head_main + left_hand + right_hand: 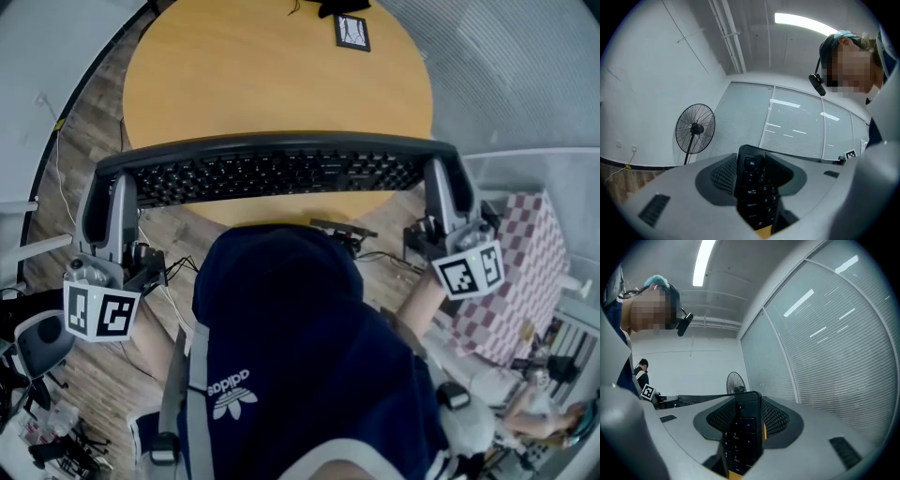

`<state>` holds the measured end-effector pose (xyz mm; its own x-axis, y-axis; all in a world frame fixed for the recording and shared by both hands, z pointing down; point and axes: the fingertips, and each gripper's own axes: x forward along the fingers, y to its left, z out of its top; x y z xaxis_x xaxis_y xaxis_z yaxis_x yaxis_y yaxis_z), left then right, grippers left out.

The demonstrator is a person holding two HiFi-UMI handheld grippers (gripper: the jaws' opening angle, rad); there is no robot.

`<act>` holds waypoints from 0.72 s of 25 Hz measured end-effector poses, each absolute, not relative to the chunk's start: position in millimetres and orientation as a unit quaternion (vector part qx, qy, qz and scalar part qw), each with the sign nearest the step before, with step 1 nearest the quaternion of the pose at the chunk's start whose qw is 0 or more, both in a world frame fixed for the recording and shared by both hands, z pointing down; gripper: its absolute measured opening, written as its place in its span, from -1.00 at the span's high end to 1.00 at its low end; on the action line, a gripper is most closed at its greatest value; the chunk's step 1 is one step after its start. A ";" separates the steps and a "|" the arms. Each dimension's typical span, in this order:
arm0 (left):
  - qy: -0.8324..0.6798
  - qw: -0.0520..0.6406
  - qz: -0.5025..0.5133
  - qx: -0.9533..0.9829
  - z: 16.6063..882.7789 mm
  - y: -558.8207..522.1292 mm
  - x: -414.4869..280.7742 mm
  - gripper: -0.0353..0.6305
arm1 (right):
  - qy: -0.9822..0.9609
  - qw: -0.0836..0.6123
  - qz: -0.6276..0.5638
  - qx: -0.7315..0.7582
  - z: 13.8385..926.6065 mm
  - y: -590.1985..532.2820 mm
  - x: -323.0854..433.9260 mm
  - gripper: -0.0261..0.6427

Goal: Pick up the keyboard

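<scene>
We have our left gripper (114, 192) clamped on one end of the black keyboard (272, 174) and our right gripper (441, 187) clamped on the other (jaws pressed against its edges). The keyboard spans straight between them, and the round wooden table (281, 75) lies just ahead, below.

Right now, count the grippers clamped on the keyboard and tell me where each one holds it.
2. The left gripper is shut on the keyboard's left end, by Esc; the right gripper is shut on its number-pad end. No other gripper shows.
</scene>
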<state>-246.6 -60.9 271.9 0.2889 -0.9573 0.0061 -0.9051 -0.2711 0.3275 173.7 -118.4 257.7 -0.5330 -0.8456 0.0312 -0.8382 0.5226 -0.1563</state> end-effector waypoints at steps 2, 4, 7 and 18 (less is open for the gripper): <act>-0.588 0.136 -0.095 0.792 272.7 -61.4 -246.5 0.34 | 0.872 0.022 -0.077 -0.483 257.7 -118.7 172.9 0.45; -0.588 0.136 -0.094 0.792 273.0 -61.4 -246.7 0.34 | 0.872 0.021 -0.076 -0.483 257.8 -118.8 172.8 0.45; -0.589 0.134 -0.093 0.792 271.7 -60.8 -246.7 0.34 | 0.873 0.022 -0.075 -0.482 257.6 -118.5 173.3 0.45; -0.592 0.134 -0.089 0.789 273.2 -58.7 -245.4 0.34 | 0.874 0.025 -0.079 -0.479 261.6 -119.9 174.0 0.45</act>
